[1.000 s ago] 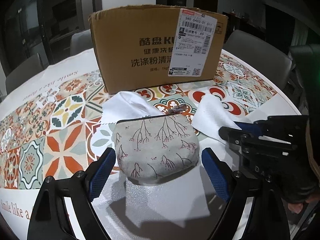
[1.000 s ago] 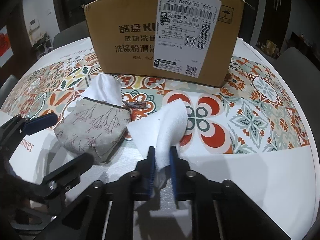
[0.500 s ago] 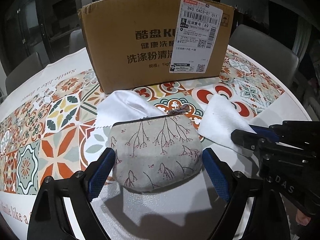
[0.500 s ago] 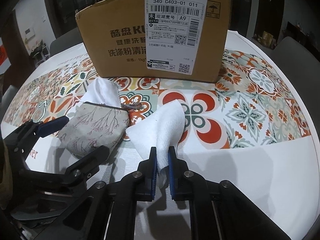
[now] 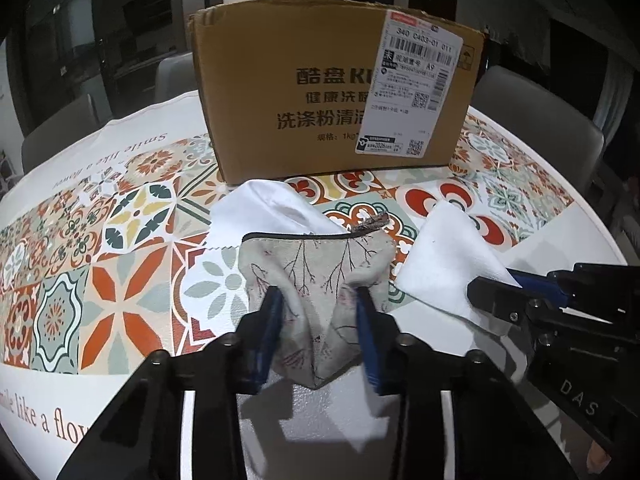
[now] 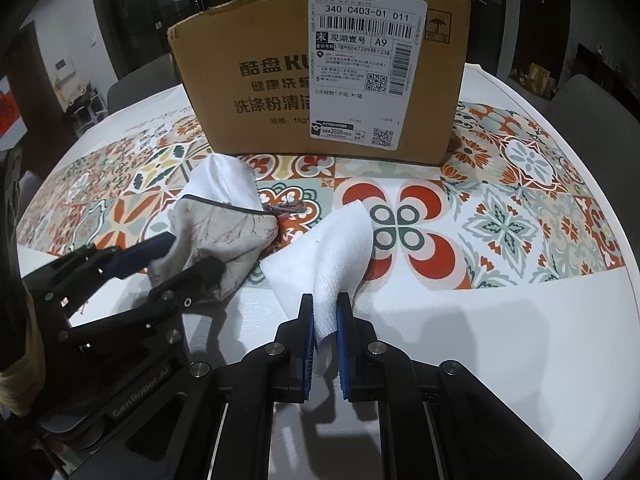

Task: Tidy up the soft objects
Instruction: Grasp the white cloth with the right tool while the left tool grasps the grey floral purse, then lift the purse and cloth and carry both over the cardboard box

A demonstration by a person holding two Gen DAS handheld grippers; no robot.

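Left-wrist view is showing a grey fabric zip pouch printed with thin branch motifs (image 5: 316, 276) lying on the near part of the table, and the left gripper (image 5: 320, 320) is closing its blue-padded jaws on it, the cloth bunching up in folds between the pads. A white cloth (image 5: 264, 212) is lying partly under the pouch's far side, just in front of a brown cardboard box with a white shipping label (image 5: 332, 92). Just beside the pouch, toward the right hand's side, a white towel-like cloth (image 6: 340, 248) is lying half raised, and the right gripper (image 6: 325, 320) is pinching its near corner tightly between narrow jaws, the fabric standing up in a fold above the pads. All of this is resting on a round table covered with a tile-patterned orange, green and white cloth (image 6: 520, 208), with the box standing upright at the far side and grey chairs (image 5: 536, 116) sitting behind it.
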